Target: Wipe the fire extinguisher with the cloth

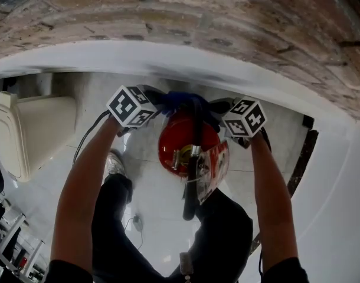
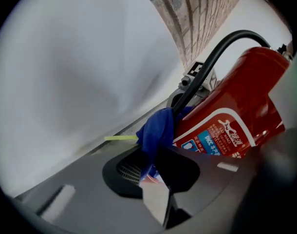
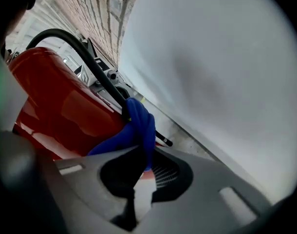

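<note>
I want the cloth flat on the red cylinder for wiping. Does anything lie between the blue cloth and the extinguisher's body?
Yes. The black hose runs down the fire extinguisher, and the cloth, clamped in the left tongs and right tongs, appears to wrap over it, so the hose sits under the cloth.

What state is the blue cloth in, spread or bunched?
Bunched up: the blue cloth is gathered into a band, its ends pinched by the left gripper and right gripper.

Print on the fire extinguisher (image 2: 250, 82) label (image 2: 221, 136) is unreadable.
</note>
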A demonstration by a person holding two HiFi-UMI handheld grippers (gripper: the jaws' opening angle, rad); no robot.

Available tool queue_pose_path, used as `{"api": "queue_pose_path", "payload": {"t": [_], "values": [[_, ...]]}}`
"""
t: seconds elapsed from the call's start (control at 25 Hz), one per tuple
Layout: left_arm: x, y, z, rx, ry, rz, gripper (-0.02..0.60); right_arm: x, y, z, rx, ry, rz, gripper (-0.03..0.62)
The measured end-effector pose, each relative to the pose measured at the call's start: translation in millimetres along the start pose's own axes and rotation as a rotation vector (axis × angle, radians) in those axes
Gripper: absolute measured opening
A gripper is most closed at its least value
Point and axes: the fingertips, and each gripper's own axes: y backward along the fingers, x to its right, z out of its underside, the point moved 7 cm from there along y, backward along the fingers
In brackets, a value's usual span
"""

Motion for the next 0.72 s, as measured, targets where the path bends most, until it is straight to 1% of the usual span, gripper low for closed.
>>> {"api": "queue_pose_path", "payload": {"t": [0.08, 0.24, 0.32, 0.4, 0.48, 0.6, 0.72], "values": [[-4.5, -3.3, -0.2, -0.002, -0.003, 0.022, 0.063, 5.4, -7.4, 3.1, -0.001, 0.001, -0.008, 0.025], [-4.3, -6.3, -1.2, -0.03, 0.006, 0.038, 0.063, 7.7, -14.7, 6.5, -0.01, 0.007, 0.0, 0.023], [0.7, 0.0, -3.1, -0.058, 0.005, 0.047, 0.061, 3.6, -8.3, 3.8, -0.016, 0.012, -0.007, 0.021], [10.1, 11.2, -7.6, -0.083, -0.019, 0.048, 0.06, -5.1, 4.6, -1.2, -0.023, 0.03, -0.02, 0.021], [20.8, 24.9, -17.2, -0.09, -0.042, 0.048, 0.058, -16.2, 20.7, -9.6, -0.033, 0.057, -0.034, 0.021], [38.0, 50.9, -36.6, -0.062, -0.057, 0.057, 0.058, -34.9, 50.7, -26.7, -0.033, 0.103, -0.043, 0.021], [56.5, 80.6, -55.6, 0.004, -0.051, 0.068, 0.058, -54.5, 84.5, -48.0, -0.004, 0.163, -0.018, 0.021]]}}
